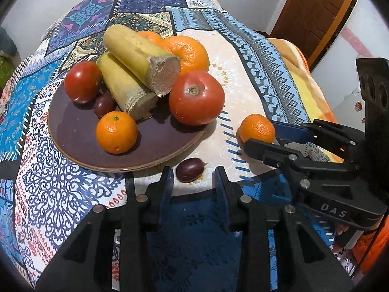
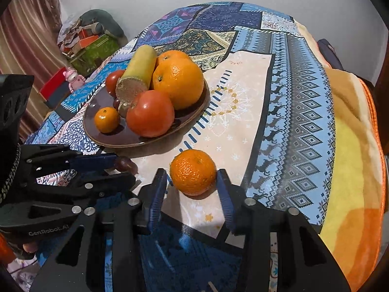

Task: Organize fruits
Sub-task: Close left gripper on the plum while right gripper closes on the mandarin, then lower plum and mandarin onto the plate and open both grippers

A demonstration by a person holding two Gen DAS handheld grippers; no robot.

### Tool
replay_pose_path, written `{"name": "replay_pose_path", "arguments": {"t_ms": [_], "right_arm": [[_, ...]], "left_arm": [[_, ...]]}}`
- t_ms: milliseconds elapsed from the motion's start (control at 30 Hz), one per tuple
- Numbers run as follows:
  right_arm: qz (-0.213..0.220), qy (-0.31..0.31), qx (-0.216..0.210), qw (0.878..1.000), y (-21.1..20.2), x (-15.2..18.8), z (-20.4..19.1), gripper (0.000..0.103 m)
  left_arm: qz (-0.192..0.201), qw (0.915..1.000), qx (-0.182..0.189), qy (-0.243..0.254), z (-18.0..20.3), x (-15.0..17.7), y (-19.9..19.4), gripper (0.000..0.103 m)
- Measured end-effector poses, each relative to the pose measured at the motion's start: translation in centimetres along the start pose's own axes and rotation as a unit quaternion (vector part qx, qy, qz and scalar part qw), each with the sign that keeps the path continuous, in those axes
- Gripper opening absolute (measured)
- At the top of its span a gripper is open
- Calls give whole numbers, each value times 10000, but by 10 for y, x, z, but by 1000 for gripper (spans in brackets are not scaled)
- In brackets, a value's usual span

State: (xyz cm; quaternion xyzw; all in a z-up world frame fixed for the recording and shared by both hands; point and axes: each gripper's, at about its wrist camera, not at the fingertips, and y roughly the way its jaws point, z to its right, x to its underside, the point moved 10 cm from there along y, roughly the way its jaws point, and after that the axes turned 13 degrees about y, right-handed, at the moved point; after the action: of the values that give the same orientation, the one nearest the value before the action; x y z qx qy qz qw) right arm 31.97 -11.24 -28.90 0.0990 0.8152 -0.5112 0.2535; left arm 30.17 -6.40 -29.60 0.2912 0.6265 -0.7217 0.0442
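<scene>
A brown plate [image 1: 150, 150] on the patterned tablecloth holds two tomatoes, oranges, a small mandarin [image 1: 116, 132], a dark plum and two yellow cut stalks [image 1: 141, 53]. A second dark plum [image 1: 190, 169] lies on the cloth just off the plate's near rim, between the tips of my open left gripper [image 1: 194, 177], apart from both. A loose mandarin [image 2: 193, 172] sits on the cloth right of the plate [image 2: 136, 138], between the fingers of my open right gripper [image 2: 192, 178]; the jaws flank it closely, and I cannot tell if they touch.
The cloth-covered table [image 2: 299, 102] drops off at the near edge. An orange and yellow blanket [image 2: 352, 170] lies to the right. Boxes and a pink toy [image 2: 73, 76] sit on the floor at far left. A brown door [image 1: 313, 12] stands at back right.
</scene>
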Motion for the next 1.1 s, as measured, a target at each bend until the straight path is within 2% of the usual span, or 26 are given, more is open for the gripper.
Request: {"name": "replay_pose_path", "arguments": {"t_ms": [133, 267, 333, 733, 1100], "right_arm": [[31, -17, -3, 10000, -1, 0, 0, 36], [37, -51, -45, 10000, -2, 1, -3, 36], [57, -82, -47, 9999, -4, 2, -5, 36], [247, -142, -130, 9995, -20, -3, -20, 36], [606, -289, -377, 9970, -36, -25, -59, 36]], "left_arm": [[-10, 10000, -56, -19, -1, -3, 3, 29], [-12, 10000, -17, -62, -1, -6, 5, 29], [-10, 10000, -15, -32, 1, -6, 6, 19], [166, 9998, -73, -14, -1, -1, -18, 18], [713, 9960, -394, -377, -46, -8, -74, 18]]}}
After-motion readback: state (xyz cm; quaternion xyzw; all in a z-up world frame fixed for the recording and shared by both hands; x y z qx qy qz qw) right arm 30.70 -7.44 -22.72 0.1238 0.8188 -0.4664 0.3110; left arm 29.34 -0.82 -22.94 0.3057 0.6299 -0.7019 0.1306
